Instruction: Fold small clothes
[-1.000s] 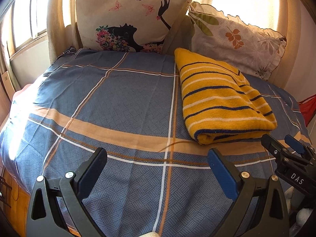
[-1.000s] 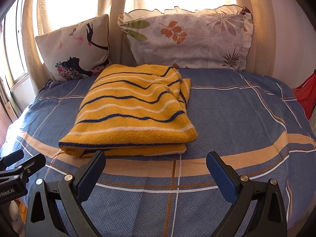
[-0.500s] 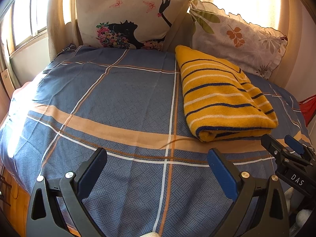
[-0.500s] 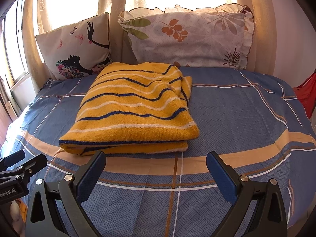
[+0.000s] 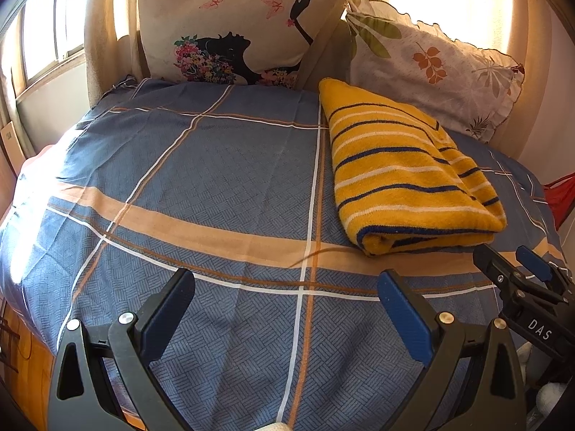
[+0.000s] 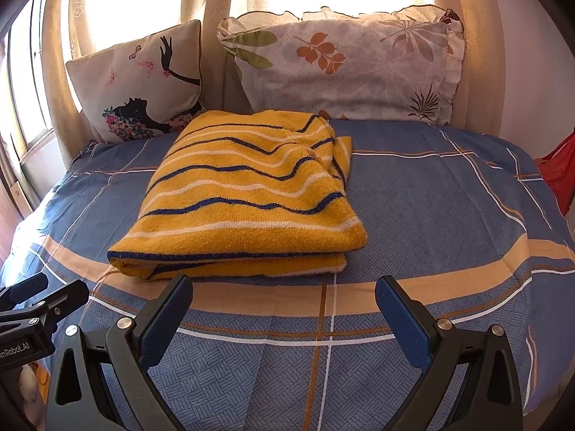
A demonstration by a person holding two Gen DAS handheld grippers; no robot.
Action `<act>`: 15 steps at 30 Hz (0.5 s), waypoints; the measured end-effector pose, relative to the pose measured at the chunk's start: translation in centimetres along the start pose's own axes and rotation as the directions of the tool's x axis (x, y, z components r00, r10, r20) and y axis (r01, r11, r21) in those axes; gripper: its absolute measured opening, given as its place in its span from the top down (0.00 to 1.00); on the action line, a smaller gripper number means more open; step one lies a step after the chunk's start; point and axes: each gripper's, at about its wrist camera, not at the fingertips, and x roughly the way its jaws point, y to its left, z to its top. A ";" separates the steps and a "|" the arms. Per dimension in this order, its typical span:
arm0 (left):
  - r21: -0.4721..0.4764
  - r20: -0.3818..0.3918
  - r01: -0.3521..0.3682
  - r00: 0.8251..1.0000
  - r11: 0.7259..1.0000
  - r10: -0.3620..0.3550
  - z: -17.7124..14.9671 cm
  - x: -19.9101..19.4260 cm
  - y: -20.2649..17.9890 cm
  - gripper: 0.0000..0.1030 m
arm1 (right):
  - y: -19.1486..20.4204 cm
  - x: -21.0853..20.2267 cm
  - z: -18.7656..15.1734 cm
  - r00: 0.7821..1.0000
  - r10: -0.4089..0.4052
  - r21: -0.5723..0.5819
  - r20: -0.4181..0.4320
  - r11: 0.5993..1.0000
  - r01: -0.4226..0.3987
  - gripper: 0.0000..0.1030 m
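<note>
A yellow sweater with blue and white stripes (image 5: 406,172) lies folded into a thick rectangle on the blue plaid bedspread (image 5: 201,179). In the right wrist view the sweater (image 6: 248,197) sits just beyond my right gripper (image 6: 284,291), which is open and empty above the bedspread (image 6: 449,215). My left gripper (image 5: 287,287) is open and empty, to the left of the sweater's near edge. The right gripper also shows in the left wrist view (image 5: 514,269), and the left gripper shows at the left edge of the right wrist view (image 6: 39,298).
A cushion with a woman's silhouette (image 5: 237,28) and a leaf-print pillow (image 5: 431,64) lean against the curtains at the back. A window (image 5: 39,36) is at the left. Something red (image 6: 560,168) hangs at the bed's right edge.
Both grippers have edged slightly forward toward the sweater. The sweater has not moved and both jaws stay open.
</note>
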 end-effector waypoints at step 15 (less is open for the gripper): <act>-0.002 -0.004 0.002 1.000 1.000 -0.002 -0.2 0.2 0.2 0.02 | 0.3 0.1 -0.1 1.000 0.001 -0.005 -0.003 1.000 -0.001 0.00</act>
